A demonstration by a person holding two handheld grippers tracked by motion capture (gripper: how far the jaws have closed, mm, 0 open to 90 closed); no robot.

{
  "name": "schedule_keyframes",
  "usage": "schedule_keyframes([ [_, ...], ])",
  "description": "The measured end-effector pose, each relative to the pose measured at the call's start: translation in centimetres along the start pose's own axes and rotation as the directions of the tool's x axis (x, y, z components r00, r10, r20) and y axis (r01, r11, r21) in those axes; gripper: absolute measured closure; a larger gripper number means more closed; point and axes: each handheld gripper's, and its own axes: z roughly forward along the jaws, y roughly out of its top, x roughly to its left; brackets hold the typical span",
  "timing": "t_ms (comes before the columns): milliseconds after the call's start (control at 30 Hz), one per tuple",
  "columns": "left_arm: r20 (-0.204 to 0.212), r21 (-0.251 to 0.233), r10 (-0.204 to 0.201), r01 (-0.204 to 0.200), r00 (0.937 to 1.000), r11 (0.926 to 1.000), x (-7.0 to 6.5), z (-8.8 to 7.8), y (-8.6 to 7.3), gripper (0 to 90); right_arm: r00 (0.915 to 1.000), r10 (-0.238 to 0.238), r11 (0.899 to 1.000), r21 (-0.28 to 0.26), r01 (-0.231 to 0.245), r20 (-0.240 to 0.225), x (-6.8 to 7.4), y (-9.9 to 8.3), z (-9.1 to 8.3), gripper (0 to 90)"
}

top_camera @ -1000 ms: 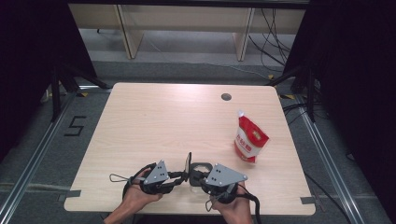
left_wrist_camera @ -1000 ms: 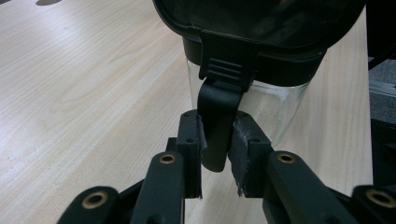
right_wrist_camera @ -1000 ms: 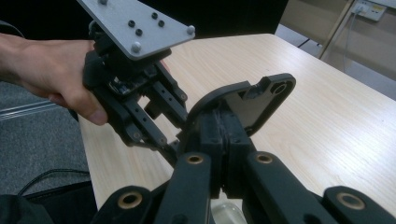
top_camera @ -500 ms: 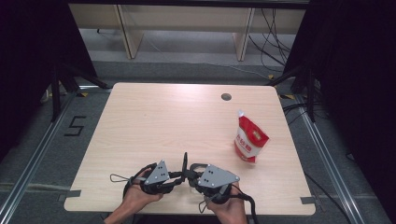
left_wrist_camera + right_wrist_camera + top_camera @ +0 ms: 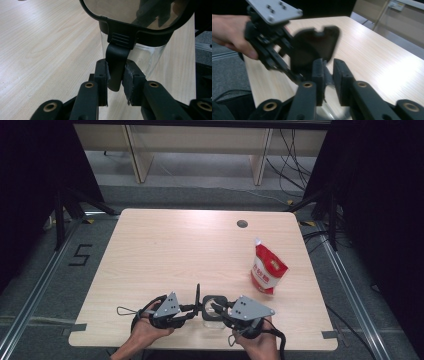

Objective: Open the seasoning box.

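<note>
A clear container with a black rim stands near the table's front edge. Its black lid is swung up on edge. My left gripper is shut on the lid's black tab; the lid's window fills the top of the left gripper view. My right gripper is at the container's right side. Its jaws have just been opening, and the pads stand slightly apart with the clear container wall between them. The lid looks blurred there, with the left gripper behind it.
A red and white pouch stands at the table's right. A round cable hole is near the far edge. The wooden table stretches bare beyond the grippers. Shelving legs and cables lie on the floor behind.
The right gripper has drawn back a little to the right, and the container's black rim now shows between the two grippers. The left gripper and the upright lid have stayed put.
</note>
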Motion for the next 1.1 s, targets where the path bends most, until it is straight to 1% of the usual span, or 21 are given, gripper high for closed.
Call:
schedule_keyframes([
  [67, 0.011, -0.008, 0.011, -0.011, 0.9999, 0.9999, 0.1, -0.1, 0.0, 72.2, 0.9996, 0.013, 1.000, 0.001, -0.013, 0.023, -0.6, -0.6, -0.8, 74.4],
  [100, 0.008, -0.002, -0.015, 0.015, 0.9999, 0.9999, 0.0, -0.3, -0.1, 70.6, 0.9988, 0.029, 1.000, -0.003, -0.029, 0.040, -1.0, -1.1, -1.2, 71.7],
  [133, 0.019, -0.003, -0.015, 0.015, 0.9997, 0.9999, 0.1, -0.4, -0.2, 68.9, 0.9976, 0.044, 0.999, -0.002, -0.043, 0.054, -1.4, -1.5, -1.6, 68.7],
  [233, -0.005, 0.001, -0.045, 0.045, 0.9990, 0.9990, 0.3, -0.8, -0.4, 58.4, 0.9925, 0.083, 0.997, -0.005, -0.083, 0.089, -2.1, -2.7, -2.7, 63.6],
  [300, -0.003, -0.008, -0.058, 0.058, 0.9983, 0.9983, 0.5, -1.0, -0.5, 53.5, 0.9903, 0.096, 0.995, -0.012, -0.096, 0.100, -2.6, -3.5, -3.4, 59.7],
  [400, -0.001, -0.003, -0.086, 0.086, 0.9963, 0.9963, 0.3, -1.3, -0.5, 49.6, 0.9823, 0.111, 0.994, -0.007, -0.111, 0.151, -3.3, -4.6, -4.4, 56.6],
  [533, -0.008, 0.012, -0.110, 0.110, 0.9939, 0.9939, 0.0, -1.7, -0.6, 42.6, 0.9638, 0.188, 0.982, -0.010, -0.190, 0.189, -4.2, -6.2, -5.7, 50.9],
  [567, -0.010, 0.016, -0.097, 0.097, 0.9952, 0.9951, 0.0, -1.9, -0.6, 40.6, 0.9500, 0.231, 0.972, -0.013, -0.233, 0.210, -4.2, -6.6, -6.0, 49.5],
  [600, -0.014, 0.014, -0.123, 0.124, 0.9923, 0.9922, -0.1, -1.9, -0.7, 39.6, 0.9535, 0.209, 0.978, -0.019, -0.210, 0.218, -4.7, -7.0, -6.2, 48.7],
  [633, -0.014, 0.007, -0.145, 0.145, 0.9893, 0.9894, -0.2, -1.9, -0.7, 38.5, 0.9424, 0.247, 0.968, -0.020, -0.249, 0.225, -4.9, -7.4, -6.4, 47.4],
  [667, -0.027, 0.021, -0.128, 0.129, 0.9914, 0.9914, -0.1, -2.1, -0.7, 37.7, 0.9366, 0.260, 0.965, -0.022, -0.263, 0.235, -5.0, -7.7, -6.5, 45.8],
  [700, -0.022, 0.009, -0.125, 0.125, 0.9919, 0.9921, -0.1, -2.1, -0.7, 36.3, 0.9204, 0.308, 0.950, -0.024, -0.312, 0.241, -5.1, -8.1, -6.7, 44.5],
  [767, -0.037, 0.011, -0.172, 0.173, 0.9844, 0.9849, -0.4, -2.3, -0.8, 34.8, 0.9233, 0.297, 0.954, -0.029, -0.299, 0.243, -5.8, -8.6, -6.8, 42.5],
  [800, -0.029, 0.009, -0.159, 0.160, 0.9868, 0.9871, -0.3, -2.3, -0.9, 34.3, 0.9173, 0.309, 0.950, -0.033, -0.311, 0.251, -5.9, -8.8, -6.9, 42.2],
  [867, -0.027, -0.002, -0.182, 0.182, 0.9829, 0.9833, -0.4, -2.4, -0.9, 32.6, 0.9204, 0.291, 0.956, -0.041, -0.290, 0.261, -6.3, -9.1, -7.0, 42.6],
  [900, -0.024, 0.004, -0.179, 0.179, 0.9836, 0.9839, -0.3, -2.6, -0.9, 31.8, 0.9138, 0.307, 0.951, -0.043, -0.307, 0.266, -6.3, -9.1, -7.0, 42.6],
  [967, -0.027, -0.002, -0.194, 0.194, 0.9807, 0.9811, -0.4, -2.6, -0.9, 29.9, 0.9173, 0.299, 0.954, -0.045, -0.298, 0.264, -6.7, -9.5, -6.8, 41.9],
  [1000, -0.028, 0.005, -0.190, 0.190, 0.9814, 0.9817, -0.5, -2.6, -0.9, 29.1, 0.9094, 0.310, 0.949, -0.038, -0.312, 0.278, -6.7, -9.7, -6.9, 41.6],
  [1033, -0.030, 0.008, -0.189, 0.189, 0.9816, 0.9819, -0.5, -2.7, -1.0, 28.4, 0.9074, 0.330, 0.943, -0.057, -0.326, 0.260, -6.7, -9.8, -6.8, 41.5],
  [1067, -0.023, 0.005, -0.186, 0.186, 0.9823, 0.9826, -0.5, -2.7, -0.9, 27.9, 0.9097, 0.313, 0.949, -0.048, -0.312, 0.273, -6.9, -9.9, -6.8, 41.2],
  [1100, -0.030, 0.021, -0.166, 0.166, 0.9857, 0.9858, -0.4, -2.8, -0.9, 27.3, 0.8966, 0.340, 0.939, -0.042, -0.342, 0.284, -6.7, -9.8, -6.9, 40.5],
])
